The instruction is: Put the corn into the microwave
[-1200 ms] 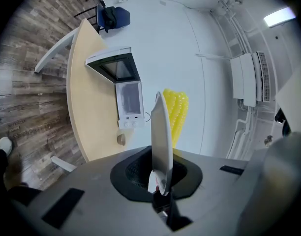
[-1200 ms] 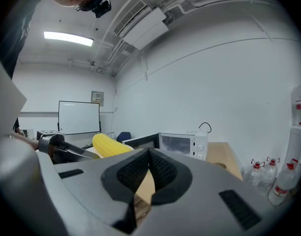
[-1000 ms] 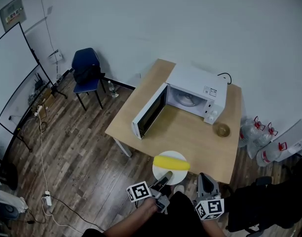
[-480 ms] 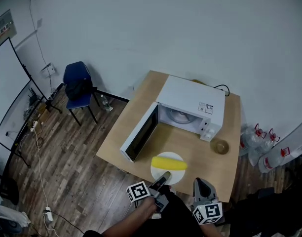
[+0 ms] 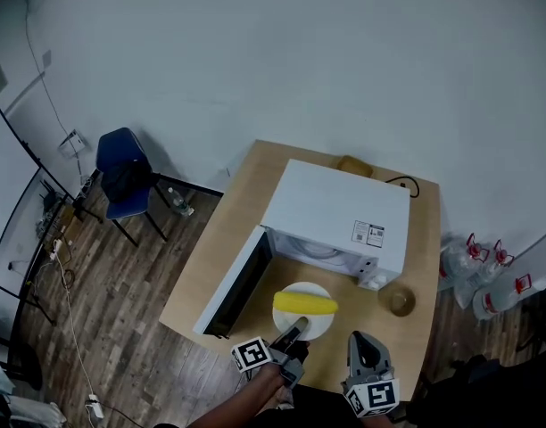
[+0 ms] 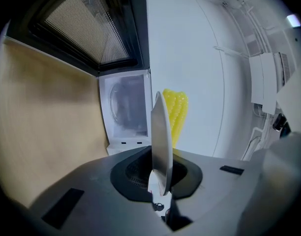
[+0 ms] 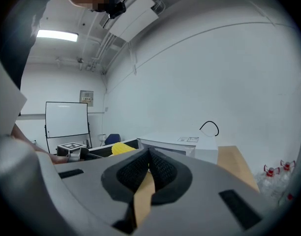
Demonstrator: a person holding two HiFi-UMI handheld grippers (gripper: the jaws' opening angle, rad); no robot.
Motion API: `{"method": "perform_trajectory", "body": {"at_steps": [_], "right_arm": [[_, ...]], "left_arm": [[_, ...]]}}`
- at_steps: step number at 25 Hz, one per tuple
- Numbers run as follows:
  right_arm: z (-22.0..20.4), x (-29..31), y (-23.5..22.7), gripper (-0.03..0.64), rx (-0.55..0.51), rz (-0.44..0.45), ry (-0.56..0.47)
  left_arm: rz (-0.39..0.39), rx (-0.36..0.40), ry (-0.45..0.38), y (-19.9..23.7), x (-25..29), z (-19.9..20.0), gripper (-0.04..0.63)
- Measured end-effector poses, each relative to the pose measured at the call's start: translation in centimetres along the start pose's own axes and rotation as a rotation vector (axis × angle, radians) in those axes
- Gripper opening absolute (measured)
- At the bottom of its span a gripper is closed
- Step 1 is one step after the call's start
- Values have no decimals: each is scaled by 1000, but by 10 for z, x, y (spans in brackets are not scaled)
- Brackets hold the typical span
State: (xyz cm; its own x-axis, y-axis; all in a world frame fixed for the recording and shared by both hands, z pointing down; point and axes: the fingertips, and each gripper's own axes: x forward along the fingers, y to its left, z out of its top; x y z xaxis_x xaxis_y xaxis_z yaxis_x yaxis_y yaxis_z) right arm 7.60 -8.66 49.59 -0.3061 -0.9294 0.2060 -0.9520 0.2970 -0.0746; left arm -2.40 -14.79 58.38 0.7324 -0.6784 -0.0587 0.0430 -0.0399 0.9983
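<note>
A yellow corn cob (image 5: 305, 304) lies on a white plate (image 5: 296, 290). My left gripper (image 5: 299, 326) is shut on the plate's near rim and holds it level just in front of the open white microwave (image 5: 335, 212). The microwave door (image 5: 237, 283) hangs open to the left. In the left gripper view the plate (image 6: 161, 141) stands edge-on between the jaws, with the corn (image 6: 176, 113) beside it and the microwave cavity (image 6: 124, 107) ahead. My right gripper (image 5: 363, 348) hovers at the table's near edge, shut and holding nothing. The corn (image 7: 122, 149) shows in the right gripper view too.
The microwave stands on a light wooden table (image 5: 221, 239). A small brown bowl (image 5: 401, 300) sits right of the microwave, and a black cable (image 5: 403, 184) lies behind it. A blue chair (image 5: 121, 172) and water bottles (image 5: 487, 283) stand on the floor around the table.
Both grippers have moved forward towards the microwave. The plate with the corn has gone from the table's near edge to just in front of the open cavity.
</note>
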Motion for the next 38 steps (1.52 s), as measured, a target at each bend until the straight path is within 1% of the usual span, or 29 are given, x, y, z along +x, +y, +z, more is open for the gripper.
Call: {"method": "perform_trajectory", "body": {"at_steps": [3,9,14,16,19,22,25,28,31,35,38], "right_arm": [[-3,19,-14,58,18,-4,23],[-8,44,-38,58,39,-20,55],[-7,57,-55,58,31,-15,78],[-9,61,-64,58,33,-22,84],[-16,67,-74,58,47,-26,91],[-24,75,-82,58,58,-28,106],[-26,80,-86,58,54,-17,105],[-32,85,-88,58,61,-8,106],[-35,91,-89,58,68,4,108],[-40,97,-88,58,69,26,122],[-41,100,-92,58,66,31,120]], "left_arm": [[13,-7,0,14,23,13,18],[28,-1,54,45,65,27,18],[72,12,48,71,91,44,18],[64,7,44,75,101,47,18],[73,-1,42,85,111,49,18],[110,27,46,101,117,56,18],[104,4,41,107,130,62,18],[137,14,46,122,140,69,18],[121,7,42,130,158,75,18],[115,36,39,140,180,86,18],[106,34,35,147,196,92,18]]}}
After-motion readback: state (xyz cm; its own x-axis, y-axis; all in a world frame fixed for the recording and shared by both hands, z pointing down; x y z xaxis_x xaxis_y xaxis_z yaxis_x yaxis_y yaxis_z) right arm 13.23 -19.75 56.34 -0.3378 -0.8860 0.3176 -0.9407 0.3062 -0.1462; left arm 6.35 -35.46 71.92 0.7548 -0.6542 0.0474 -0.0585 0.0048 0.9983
